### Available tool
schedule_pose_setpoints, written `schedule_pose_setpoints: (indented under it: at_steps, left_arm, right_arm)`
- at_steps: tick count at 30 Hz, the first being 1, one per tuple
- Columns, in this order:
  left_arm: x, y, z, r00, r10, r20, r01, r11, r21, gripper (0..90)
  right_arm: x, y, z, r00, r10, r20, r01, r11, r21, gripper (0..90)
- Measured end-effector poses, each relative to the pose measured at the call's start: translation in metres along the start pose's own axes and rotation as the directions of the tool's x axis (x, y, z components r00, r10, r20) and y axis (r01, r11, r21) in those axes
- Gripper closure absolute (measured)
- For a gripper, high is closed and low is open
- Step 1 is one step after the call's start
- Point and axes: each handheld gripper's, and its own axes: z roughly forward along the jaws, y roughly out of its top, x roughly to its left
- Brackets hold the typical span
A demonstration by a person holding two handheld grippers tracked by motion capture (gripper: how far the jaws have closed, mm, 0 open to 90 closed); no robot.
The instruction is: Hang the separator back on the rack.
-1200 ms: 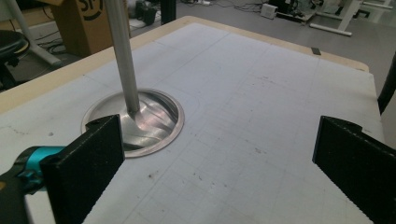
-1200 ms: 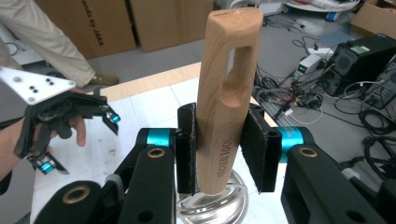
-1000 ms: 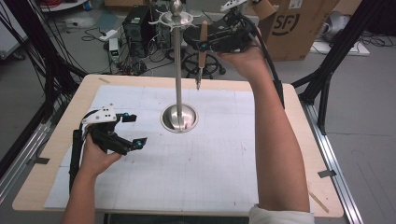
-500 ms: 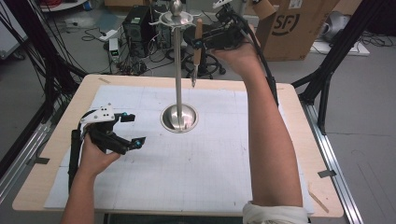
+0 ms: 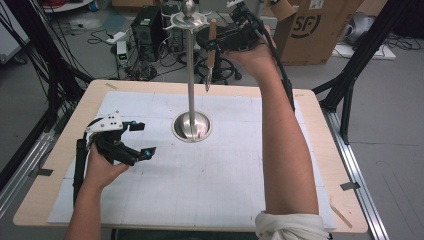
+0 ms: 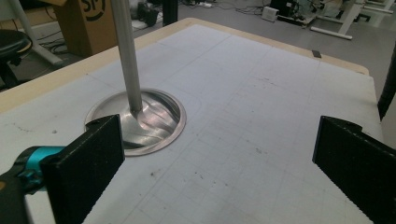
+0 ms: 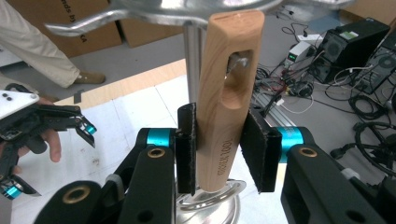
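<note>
A metal stand [image 5: 190, 75] rises from a round base [image 5: 192, 126] at the table's middle, with curved hooks [image 5: 187, 20] at its top. My right gripper [image 5: 220, 42] is raised beside those hooks, shut on a wooden-handled utensil [image 5: 211, 50] that hangs upright with its metal end down. In the right gripper view the pads [image 7: 187, 149] clamp the wooden handle [image 7: 224, 107], and a hook's tip shows through the handle's slot [image 7: 233, 70]. My left gripper [image 5: 142, 138] rests low at the table's left, open with nothing between its jaws; its own view shows the base [image 6: 140, 121] ahead.
The table carries a white grid mat [image 5: 215, 175] inside a wooden rim [image 5: 65, 165]. Beyond the far edge are cardboard boxes [image 5: 310, 30], computer cases [image 5: 145, 25], cables and black tripod legs [image 5: 350, 75]. A small stick [image 5: 341, 214] lies near the right front corner.
My right hand has shifted the utensil slightly toward the stand's top. The left gripper has stayed where it was.
</note>
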Motion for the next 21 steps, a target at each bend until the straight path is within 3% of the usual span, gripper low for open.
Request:
schedule_pose_setpoints:
  at_steps: [5,7,11,21]
  left_arm:
    - [0.000,-0.001,0.000,1.0000,0.000,-0.001,0.000,1.0000,0.004,2.7]
    - [0.001,-0.001,0.000,1.0000,-0.001,-0.001,0.001,1.0000,0.004,2.8]
    - [0.001,-0.001,0.000,1.0000,-0.003,-0.002,0.003,1.0000,0.006,2.7]
    - [0.001,-0.002,0.001,1.0000,-0.005,-0.004,0.005,1.0000,0.008,2.7]
  right_arm:
    - [-0.001,-0.001,0.004,1.0000,0.000,-0.008,0.000,1.000,0.002,66.5]
    - [-0.001,-0.001,0.005,1.0000,-0.004,0.000,0.004,1.000,-0.003,55.6]
    - [0.001,-0.004,0.007,0.9996,-0.019,0.021,0.019,1.000,0.004,47.0]
    - [0.003,-0.022,-0.014,0.9990,-0.031,0.033,0.032,0.999,-0.020,41.5]
